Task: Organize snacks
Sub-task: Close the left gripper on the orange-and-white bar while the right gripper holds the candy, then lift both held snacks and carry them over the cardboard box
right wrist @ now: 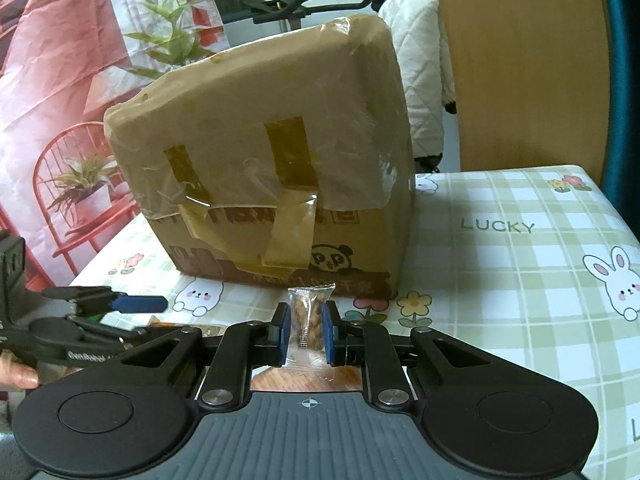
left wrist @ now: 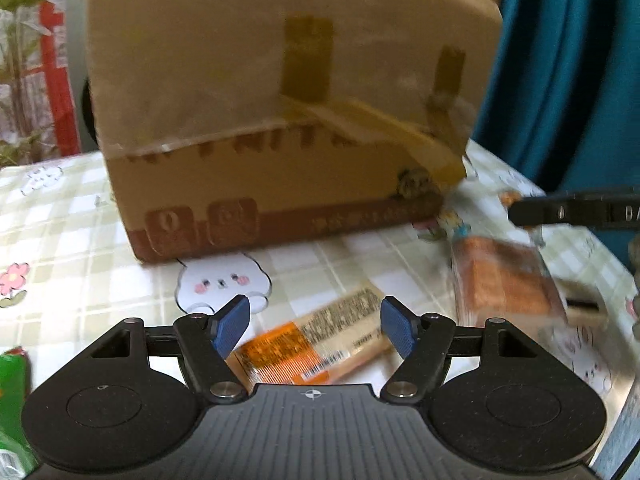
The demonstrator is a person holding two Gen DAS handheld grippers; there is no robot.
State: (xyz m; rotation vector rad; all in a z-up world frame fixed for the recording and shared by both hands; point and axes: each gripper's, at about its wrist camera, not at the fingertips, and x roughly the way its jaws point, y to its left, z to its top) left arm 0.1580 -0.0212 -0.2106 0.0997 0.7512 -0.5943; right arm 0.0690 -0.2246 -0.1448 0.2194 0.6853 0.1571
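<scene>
On the checked tablecloth [right wrist: 500,264]: a taped cardboard box [right wrist: 260,168] stands closed at the far side, with loose snacks in front of it.
Right gripper [right wrist: 305,326]: jaws closed on a small clear snack packet [right wrist: 306,320], held upright just before the box's front face.
Left gripper [left wrist: 316,326]: jaws spread wide and empty, poised over an orange-labelled snack bar [left wrist: 312,344] that lies flat on the cloth; pads not touching it.
Other snacks: a clear pack with an orange-brown block [left wrist: 508,280] lies to the right of the bar, near the box corner; a green packet [left wrist: 14,380] shows at the left edge, blurred.
Done so far: one packet picked up; nothing visibly sorted.
Left to do, by my reckoning: nearly everything. The bar, the block and the green packet need collecting, and no destination is identifiable.
</scene>
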